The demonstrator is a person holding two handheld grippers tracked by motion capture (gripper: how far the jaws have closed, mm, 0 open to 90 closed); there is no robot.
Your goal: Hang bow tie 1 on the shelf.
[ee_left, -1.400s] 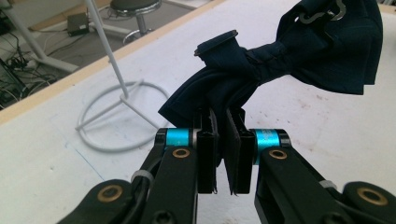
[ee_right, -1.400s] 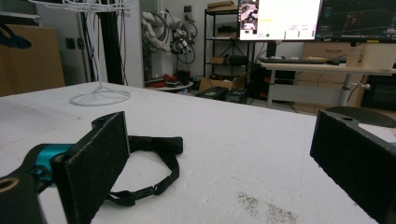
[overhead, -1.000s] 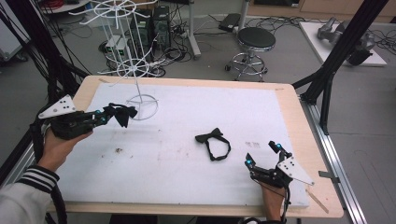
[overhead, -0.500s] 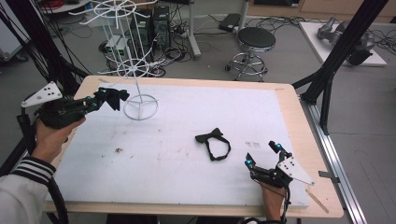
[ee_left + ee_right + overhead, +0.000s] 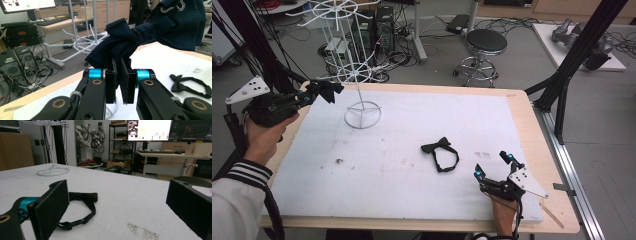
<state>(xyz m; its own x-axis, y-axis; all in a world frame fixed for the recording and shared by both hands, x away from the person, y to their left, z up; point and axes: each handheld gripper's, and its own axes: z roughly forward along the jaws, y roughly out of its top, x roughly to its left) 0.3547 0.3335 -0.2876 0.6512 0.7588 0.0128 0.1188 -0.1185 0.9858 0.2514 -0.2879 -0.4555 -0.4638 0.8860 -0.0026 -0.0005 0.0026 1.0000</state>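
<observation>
High view: left tongs (image 5: pixel 314 95) raised off the worktop (image 5: pixel 412 150) at its far-left corner, clamped on a dark navy bow tie (image 5: pixel 328 90). Left gripper view confirms it: jaws narrow, cloth pinched between the pads, most of the fabric bunched up ahead and above, w/ a metal hook showing at the top. White wire rack (image 5: pixel 357 75) stands just beyond and to the side of these tongs; its lower spoked ring sits about level w/ the held tie, nearly touching. Likely step: hang the tie on a rack arm, so the gap that counts is tie hook to ring, a short reach fwd.

Right tongs (image 5: pixel 493 166) rest low at the near edge, jaws wide, nothing between. Second bow tie (image 5: pixel 441 153), black, lies flat just ahead of them and a bit to their left, strap looped toward the tongs, bow on the far side. Right hand is much nearer to it.
</observation>
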